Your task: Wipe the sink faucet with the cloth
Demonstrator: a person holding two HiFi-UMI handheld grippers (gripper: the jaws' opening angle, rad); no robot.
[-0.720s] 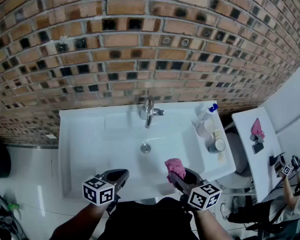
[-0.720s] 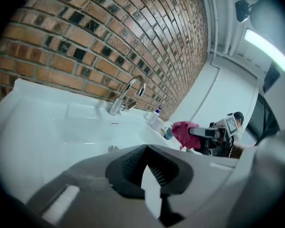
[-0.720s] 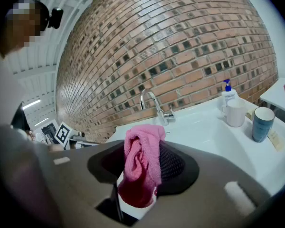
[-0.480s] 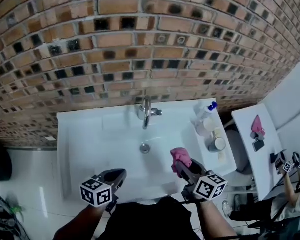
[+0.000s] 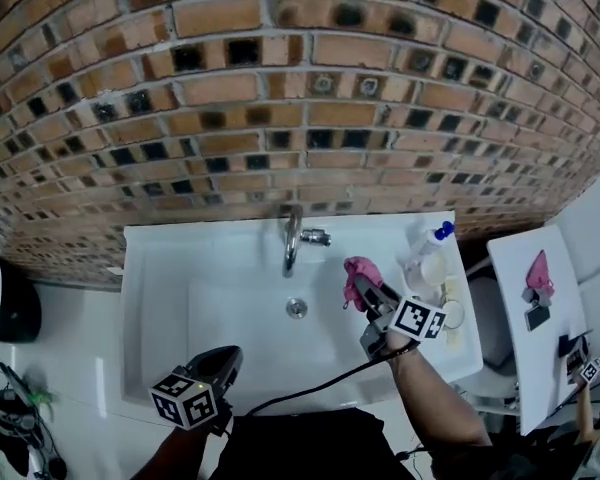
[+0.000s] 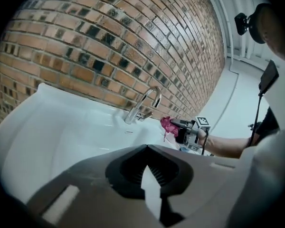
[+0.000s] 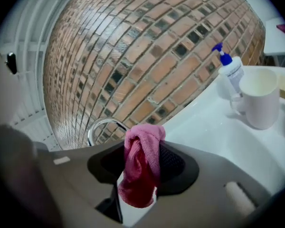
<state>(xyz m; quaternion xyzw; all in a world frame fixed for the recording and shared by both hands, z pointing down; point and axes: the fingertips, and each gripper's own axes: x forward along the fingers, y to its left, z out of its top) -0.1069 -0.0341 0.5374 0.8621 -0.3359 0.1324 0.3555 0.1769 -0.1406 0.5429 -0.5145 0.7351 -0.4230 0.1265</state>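
Between the right gripper's (image 5: 363,290) jaws a bunched pink cloth (image 7: 141,167) is clamped, held over the white sink (image 5: 160,268). The faucet (image 5: 292,236) stands ahead and to its left, apart from the cloth. To its right are a mug (image 7: 261,101) and a pump bottle (image 7: 230,70). The left gripper (image 5: 228,358) hangs at the sink's near edge, jaws together, empty.

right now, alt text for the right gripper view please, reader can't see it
The right gripper is shut on a bunched pink cloth above a white sink. Behind it a curved chrome faucet stands against a brick wall; at right, a white mug and a blue-topped pump bottle sit on the sink's rim.
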